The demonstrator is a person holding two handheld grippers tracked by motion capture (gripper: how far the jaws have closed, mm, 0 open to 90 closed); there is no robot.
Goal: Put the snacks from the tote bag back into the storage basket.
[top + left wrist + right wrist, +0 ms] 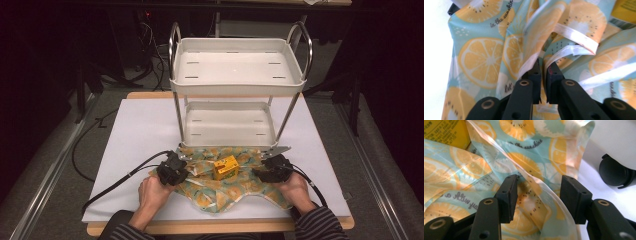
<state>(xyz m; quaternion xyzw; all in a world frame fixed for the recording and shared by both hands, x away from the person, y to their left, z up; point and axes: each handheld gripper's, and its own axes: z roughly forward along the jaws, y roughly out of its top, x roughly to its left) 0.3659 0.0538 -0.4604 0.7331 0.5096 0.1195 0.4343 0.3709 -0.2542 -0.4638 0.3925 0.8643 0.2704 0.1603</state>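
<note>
A thin cloth (225, 189) printed with orange slices on pale blue lies crumpled at the table's front, before the cart. A small yellow box (226, 168) sits on its middle. My left gripper (183, 171) rests at the cloth's left edge. In the left gripper view its jaws (543, 72) are shut on a white-hemmed fold of the cloth (484, 57). My right gripper (258, 174) is at the cloth's right edge. It (539, 192) stands open, with a raised fold of the cloth (529, 152) between its jaws and the pads apart from it. The yellow box (444, 130) lies beyond.
A white two-tier cart (237, 84) with chrome handles stands on the white board (140, 130) just behind the cloth. One of its black caster wheels (614, 173) sits close to my right gripper. Black cables trail from both grippers over the board.
</note>
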